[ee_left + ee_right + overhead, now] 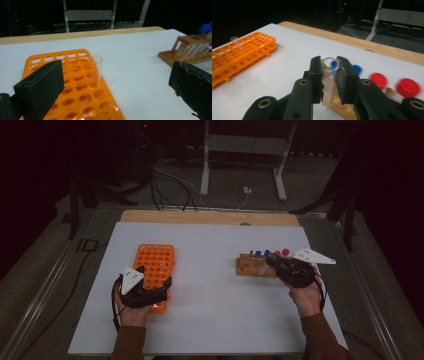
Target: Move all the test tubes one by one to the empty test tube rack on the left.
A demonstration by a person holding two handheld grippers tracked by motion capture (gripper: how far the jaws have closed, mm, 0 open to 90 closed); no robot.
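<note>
While the left gripper (150, 287) is gaping over the orange plastic rack (156, 261), the right gripper (329, 75) is clamping a clear glass tube (327, 82) above the brown wooden rack (248, 265).

A white board (215, 285) covered most of a wooden table (210, 217), whose bare edge showed along the far side. Beyond it a pale metal stand (245, 150) stood on the dark floor, with black and white cables (172, 185) trailing beside its legs.

Dark room, white-legged stand (243, 150), floor cables (170, 185).
</note>
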